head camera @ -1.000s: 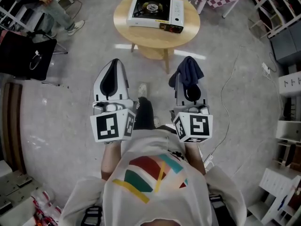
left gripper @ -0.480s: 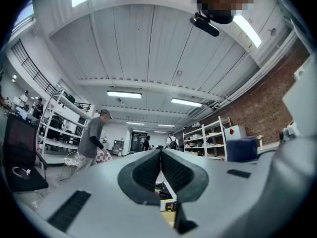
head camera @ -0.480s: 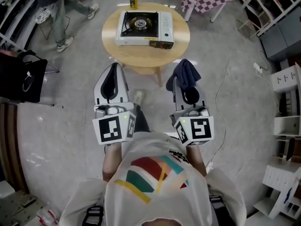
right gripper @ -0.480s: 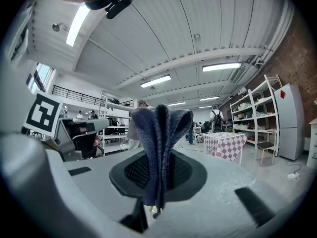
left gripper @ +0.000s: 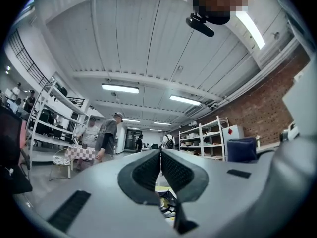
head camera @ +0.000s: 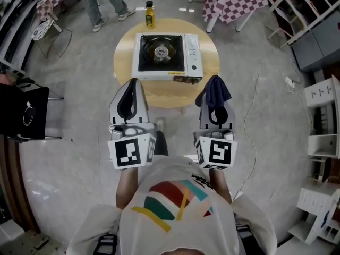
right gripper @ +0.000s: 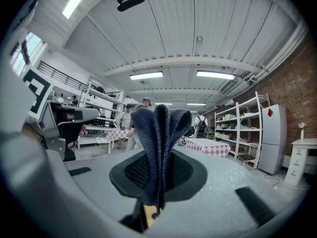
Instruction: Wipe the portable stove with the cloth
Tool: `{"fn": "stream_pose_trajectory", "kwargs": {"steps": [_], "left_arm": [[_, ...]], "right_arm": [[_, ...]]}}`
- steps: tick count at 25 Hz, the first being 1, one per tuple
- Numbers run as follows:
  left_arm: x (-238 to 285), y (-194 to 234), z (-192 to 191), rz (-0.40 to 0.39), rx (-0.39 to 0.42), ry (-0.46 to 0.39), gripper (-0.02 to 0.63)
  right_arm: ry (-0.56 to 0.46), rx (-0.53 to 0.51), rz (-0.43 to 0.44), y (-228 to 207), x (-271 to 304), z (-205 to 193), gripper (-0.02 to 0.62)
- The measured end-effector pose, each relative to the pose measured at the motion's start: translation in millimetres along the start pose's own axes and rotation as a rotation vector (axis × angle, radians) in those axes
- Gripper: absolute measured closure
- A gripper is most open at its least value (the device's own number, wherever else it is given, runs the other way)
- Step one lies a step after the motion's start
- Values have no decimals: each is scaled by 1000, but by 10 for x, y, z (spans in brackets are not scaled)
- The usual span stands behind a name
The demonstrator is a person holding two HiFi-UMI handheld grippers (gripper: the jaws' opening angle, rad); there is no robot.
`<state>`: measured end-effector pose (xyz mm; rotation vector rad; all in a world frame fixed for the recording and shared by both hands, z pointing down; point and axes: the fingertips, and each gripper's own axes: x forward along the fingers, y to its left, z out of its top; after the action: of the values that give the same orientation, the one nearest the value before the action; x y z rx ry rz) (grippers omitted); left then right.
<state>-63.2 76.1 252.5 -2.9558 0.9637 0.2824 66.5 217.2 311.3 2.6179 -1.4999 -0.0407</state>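
Head view: stove (head camera: 166, 57) sat on the round worktop (head camera: 210, 73), bottle (head camera: 150, 15) behind it; left gripper (head camera: 132, 84) and right gripper (head camera: 215, 97) hung at the worktop's near edge. Left gripper view: jaws were pressed together, nothing between. Right gripper view: jaws were clamped on the dark blue cloth (right gripper: 157, 128), its folds standing up past the tips.

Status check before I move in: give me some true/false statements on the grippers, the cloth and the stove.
1. The right gripper is shut on the cloth. True.
2. The left gripper holds the bottle. False: its jaws are together on nothing, and the bottle stands on the table.
3. The cloth is touching the portable stove. False: it is up in the right gripper, apart from the stove.
4. The portable stove sits on the round table. True.
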Motion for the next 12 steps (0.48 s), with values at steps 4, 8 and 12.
{"fn": "stream_pose_trajectory", "kwargs": {"steps": [4, 8, 12], "left_arm": [[627, 237, -46, -49, -8, 1, 600], [1160, 519, -164, -79, -29, 28, 600], [1652, 730, -166, -92, -38, 20, 600]], "right_arm": [[3, 2, -19, 32, 618, 116, 565], [38, 13, -33, 109, 1154, 153, 565], [57, -6, -75, 63, 1569, 216, 565]]}}
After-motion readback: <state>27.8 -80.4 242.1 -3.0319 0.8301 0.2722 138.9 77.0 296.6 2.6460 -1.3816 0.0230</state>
